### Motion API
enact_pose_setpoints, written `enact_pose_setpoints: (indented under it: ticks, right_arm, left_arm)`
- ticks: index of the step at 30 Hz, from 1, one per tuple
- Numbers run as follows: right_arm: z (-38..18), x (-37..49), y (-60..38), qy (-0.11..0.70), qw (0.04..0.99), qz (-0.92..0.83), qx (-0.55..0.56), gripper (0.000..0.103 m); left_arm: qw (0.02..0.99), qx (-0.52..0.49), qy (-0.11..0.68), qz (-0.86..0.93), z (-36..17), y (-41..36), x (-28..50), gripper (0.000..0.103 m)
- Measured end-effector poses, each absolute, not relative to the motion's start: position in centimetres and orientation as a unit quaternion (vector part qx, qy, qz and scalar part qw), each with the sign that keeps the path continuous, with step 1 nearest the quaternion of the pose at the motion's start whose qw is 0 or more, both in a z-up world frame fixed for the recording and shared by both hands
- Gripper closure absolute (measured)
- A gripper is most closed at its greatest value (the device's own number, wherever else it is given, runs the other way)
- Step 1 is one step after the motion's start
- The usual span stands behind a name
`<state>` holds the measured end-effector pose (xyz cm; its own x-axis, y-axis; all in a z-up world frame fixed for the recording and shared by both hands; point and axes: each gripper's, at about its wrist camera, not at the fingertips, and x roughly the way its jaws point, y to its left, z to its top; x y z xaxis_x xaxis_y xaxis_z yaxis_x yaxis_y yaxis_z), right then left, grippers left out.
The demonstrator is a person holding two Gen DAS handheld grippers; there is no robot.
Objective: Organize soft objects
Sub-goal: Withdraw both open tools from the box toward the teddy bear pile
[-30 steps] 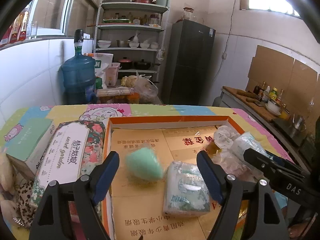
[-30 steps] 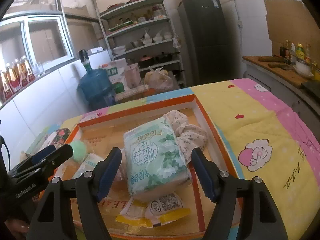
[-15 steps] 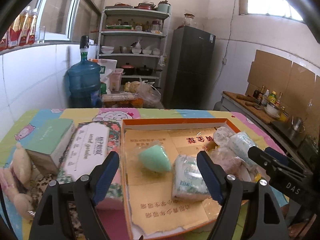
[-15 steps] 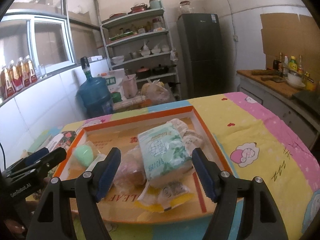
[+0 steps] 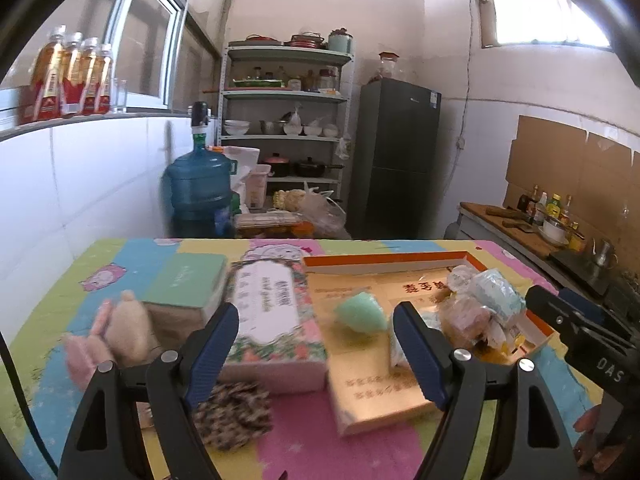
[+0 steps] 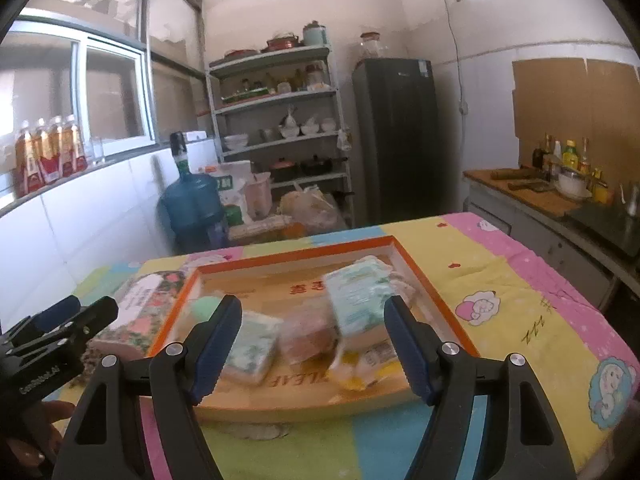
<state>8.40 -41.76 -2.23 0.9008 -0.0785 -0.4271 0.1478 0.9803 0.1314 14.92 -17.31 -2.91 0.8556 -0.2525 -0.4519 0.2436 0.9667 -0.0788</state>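
Note:
A shallow orange-rimmed cardboard tray [image 5: 384,261] lies on the table and holds the soft things. In it are a mint sponge [image 5: 360,313], a large green tissue pack [image 6: 360,294], a smaller tissue pack [image 6: 252,344], a pink wrapped bundle [image 6: 308,332] and a yellow packet [image 6: 368,364]. My left gripper [image 5: 316,320] hangs open over the table's near side, in front of a floral tissue box [image 5: 272,312]. My right gripper [image 6: 313,308] is open too, held back from the tray's front edge. Neither holds anything.
Left of the tray lie a green box [image 5: 188,284], a beige plush toy [image 5: 120,332] and a leopard-print fabric piece [image 5: 236,412]. Beyond the cartoon tablecloth [image 6: 500,280] stand a water jug [image 5: 200,188], shelves [image 5: 280,120], a fridge [image 6: 396,140] and a counter [image 6: 540,192].
Both grippers have drawn back and risen from over the tray, staying open. The tray's contents now look smaller and farther off, and the plush toy and leopard fabric have come into the left view.

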Motion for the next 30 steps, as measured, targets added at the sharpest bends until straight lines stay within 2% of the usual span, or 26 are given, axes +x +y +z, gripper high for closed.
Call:
enact_pose_setpoints:
  ticks: [30]
  right_arm:
    - [-0.7, 3.3, -27.0, 0.198, 0.979, 0.010, 0.042, 0.028]
  left_arm:
    - [0.976, -0.008, 0.209, -0.059, -1.7, -5.0, 7.4, 0.024]
